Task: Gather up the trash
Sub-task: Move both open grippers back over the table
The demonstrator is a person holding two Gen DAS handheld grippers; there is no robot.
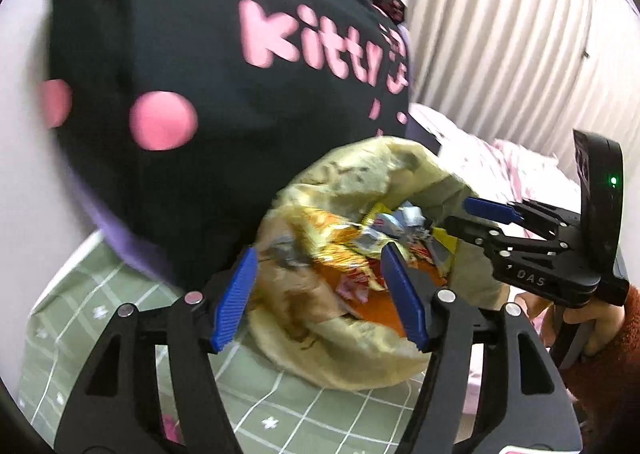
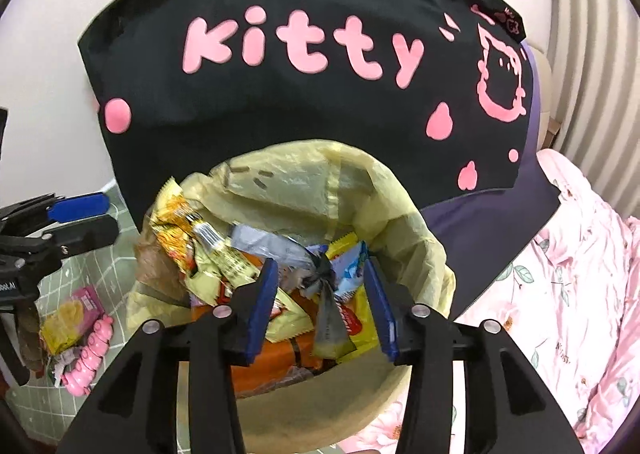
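Note:
A bin lined with a pale yellow bag holds several snack wrappers. My left gripper is open, its fingers on either side of the bin's near rim. My right gripper is open above the bin's mouth; a dark wrapper lies between its blue pads, loose. In the left wrist view the right gripper reaches over the bin from the right. In the right wrist view the left gripper is at the far left.
A black pillow with pink "kitty" lettering stands right behind the bin. A green checked sheet lies at left with more wrappers and a pink toy. A pink floral quilt is at right, curtains behind.

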